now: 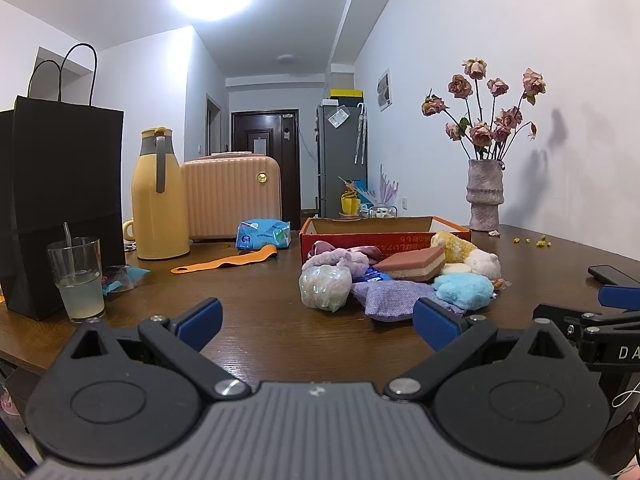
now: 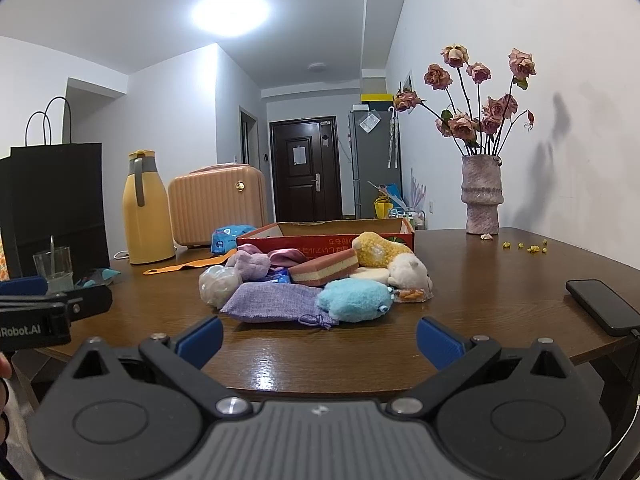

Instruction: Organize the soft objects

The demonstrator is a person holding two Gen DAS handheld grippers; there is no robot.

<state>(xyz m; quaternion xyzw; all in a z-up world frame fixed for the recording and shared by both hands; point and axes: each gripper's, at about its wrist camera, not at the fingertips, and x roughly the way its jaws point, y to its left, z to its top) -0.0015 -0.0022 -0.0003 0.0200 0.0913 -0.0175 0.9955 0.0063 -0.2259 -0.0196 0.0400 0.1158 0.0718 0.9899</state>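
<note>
Soft things lie heaped just in front of one red cardboard box point(image 2: 325, 234) on the brown desk point(image 2: 480, 272), and all places below are told from that box. At the box's left front sits one pale mesh bath puff point(image 2: 217, 285), with a mauve plush point(image 2: 252, 265) behind it. Before the box's middle, one lilac cloth pouch point(image 2: 276, 301) lies flat, long axis running left to right, drawstring end toward the cameras. One pink-and-cream layered sponge point(image 2: 325, 270) rests above it, tilted, long axis also crosswise. At the right front sit one blue plush point(image 2: 354, 300), one yellow plush point(image 2: 380, 251) and one white plush point(image 2: 409, 273). The box stands open-topped. Bare desk lies between the heap and the near edge, and more to the box's right, up to one dark phone point(image 2: 602, 305).

Left tongs point(image 1: 318, 322) and right tongs point(image 2: 320, 338) both hover near the front edge, jaws spread wide, holding nothing.
</note>
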